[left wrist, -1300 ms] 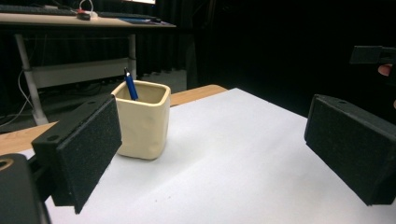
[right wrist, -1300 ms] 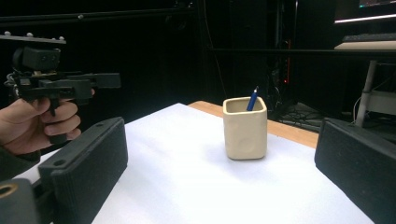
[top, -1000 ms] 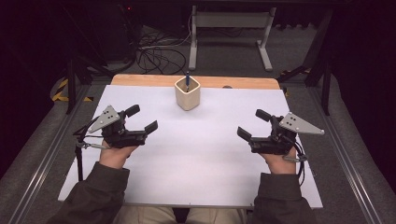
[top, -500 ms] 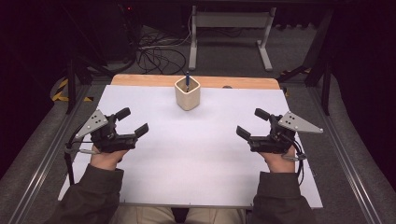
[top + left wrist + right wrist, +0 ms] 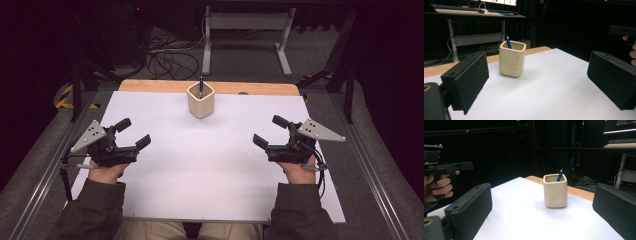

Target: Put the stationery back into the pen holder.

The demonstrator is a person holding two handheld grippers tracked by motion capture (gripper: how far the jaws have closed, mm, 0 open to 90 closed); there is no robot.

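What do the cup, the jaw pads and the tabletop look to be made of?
Cup: likely matte glazed ceramic, cream, thick rounded rim, faint dimples. Pads: black, grainy and non-reflective, probably foam or rubber. Table: smooth white matte sheet over a wooden board, going by its bare tan far edge.

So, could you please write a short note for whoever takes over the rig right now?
Left tool: open, holding nothing, above the white table cover at its left side.
Right tool: open, holding nothing, above the right side.
Cream cup: upright at the far middle of the cover, apart from both tools. Blue pen: standing inside the cup.
Done: nothing gripped so far.
Left: probably reaching in for the cup or pen; both tools point toward it.
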